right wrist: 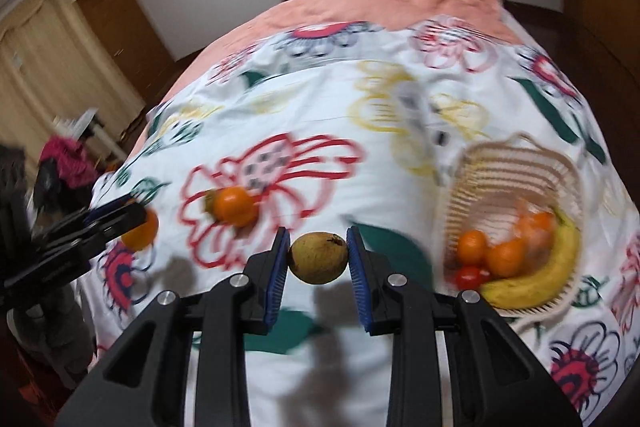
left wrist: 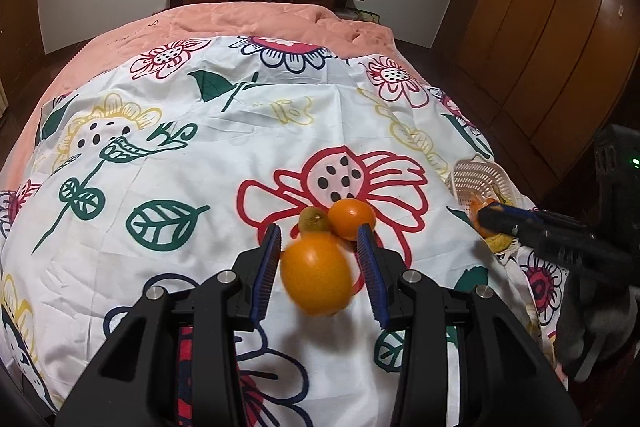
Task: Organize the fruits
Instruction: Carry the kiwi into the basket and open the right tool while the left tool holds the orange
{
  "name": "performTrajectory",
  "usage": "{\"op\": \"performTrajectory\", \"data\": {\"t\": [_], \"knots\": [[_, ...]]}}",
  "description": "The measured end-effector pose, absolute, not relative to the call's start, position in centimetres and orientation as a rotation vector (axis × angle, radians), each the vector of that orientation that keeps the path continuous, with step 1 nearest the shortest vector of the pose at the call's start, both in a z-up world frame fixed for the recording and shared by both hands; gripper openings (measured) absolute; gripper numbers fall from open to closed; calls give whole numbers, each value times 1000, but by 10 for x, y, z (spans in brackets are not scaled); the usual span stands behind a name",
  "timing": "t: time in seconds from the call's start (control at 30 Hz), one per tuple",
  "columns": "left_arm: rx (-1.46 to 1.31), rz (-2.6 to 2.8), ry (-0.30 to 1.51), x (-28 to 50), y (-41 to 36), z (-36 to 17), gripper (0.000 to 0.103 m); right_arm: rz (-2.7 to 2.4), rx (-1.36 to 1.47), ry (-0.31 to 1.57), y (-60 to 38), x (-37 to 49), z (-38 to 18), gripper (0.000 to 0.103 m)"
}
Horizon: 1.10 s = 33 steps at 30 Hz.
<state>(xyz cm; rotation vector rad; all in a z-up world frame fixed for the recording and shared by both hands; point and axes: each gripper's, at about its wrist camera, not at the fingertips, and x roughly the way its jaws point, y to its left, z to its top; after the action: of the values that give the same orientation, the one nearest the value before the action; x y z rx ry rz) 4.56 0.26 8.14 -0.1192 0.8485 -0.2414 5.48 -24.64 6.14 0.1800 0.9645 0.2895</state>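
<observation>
I judge the sorting roughly half done; the basket (right wrist: 516,163) already holds a banana (right wrist: 538,281), oranges and a small red fruit; my right claw (right wrist: 318,257) grips a brownish-green fruit (right wrist: 318,258) just beside the basket; my left claw (left wrist: 318,259) pinches a big orange (left wrist: 316,277) well away from the basket; beyond it a smaller orange (left wrist: 352,219) and a kiwi (left wrist: 314,219) wait on the bed (left wrist: 200,115).

left wrist: looks down along its gripper (left wrist: 318,241), close over the bed (left wrist: 180,155) | right wrist: same, from the right | shared: bed, basket (right wrist: 516,187)
</observation>
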Motion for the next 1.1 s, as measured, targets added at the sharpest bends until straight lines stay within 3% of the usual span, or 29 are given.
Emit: {"op": "performTrajectory", "data": {"t": [0.6, 0.8, 0.9, 1.1], "knots": [[-91, -252, 870, 52, -13, 77, 41, 86, 411, 1037, -348, 67, 3, 31], [-118, -255, 909, 58, -11, 65, 42, 69, 424, 1027, -350, 67, 3, 38], [-127, -254, 920, 60, -11, 61, 52, 76, 422, 1014, -347, 65, 8, 38], [-102, -279, 952, 67, -28, 49, 54, 107, 422, 997, -338, 61, 16, 38]]}}
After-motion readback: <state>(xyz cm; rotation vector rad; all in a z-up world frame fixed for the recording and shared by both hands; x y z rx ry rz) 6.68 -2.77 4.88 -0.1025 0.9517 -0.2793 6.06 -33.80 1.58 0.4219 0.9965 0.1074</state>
